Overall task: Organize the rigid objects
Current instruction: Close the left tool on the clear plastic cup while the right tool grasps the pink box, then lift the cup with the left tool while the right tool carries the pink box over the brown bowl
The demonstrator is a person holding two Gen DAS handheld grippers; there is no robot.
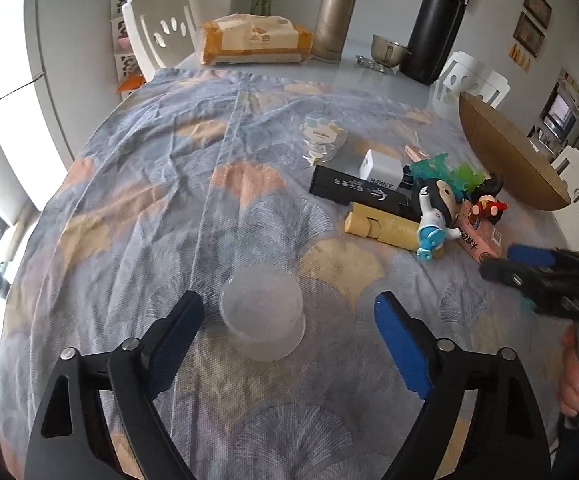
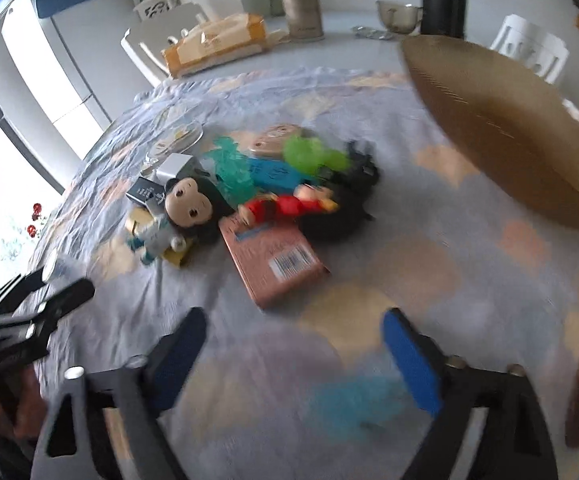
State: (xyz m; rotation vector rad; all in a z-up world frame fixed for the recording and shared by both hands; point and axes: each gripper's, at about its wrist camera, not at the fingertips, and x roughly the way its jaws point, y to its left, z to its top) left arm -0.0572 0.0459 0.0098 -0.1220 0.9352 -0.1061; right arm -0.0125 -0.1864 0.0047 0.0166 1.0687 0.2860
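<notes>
While wide open, left gripper [image 1: 289,312] straddling clear cup [image 1: 263,316]

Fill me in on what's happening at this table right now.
A person holds a claw in each hand above a cloth-covered table, sorting small objects. The left claw is open around a clear plastic cup lying apart from the rest, not yet gripping it. The right claw is open and empty, pointing toward a heap that includes a doll, a pink box and a white charger. A wooden bowl sits to the right.
</notes>
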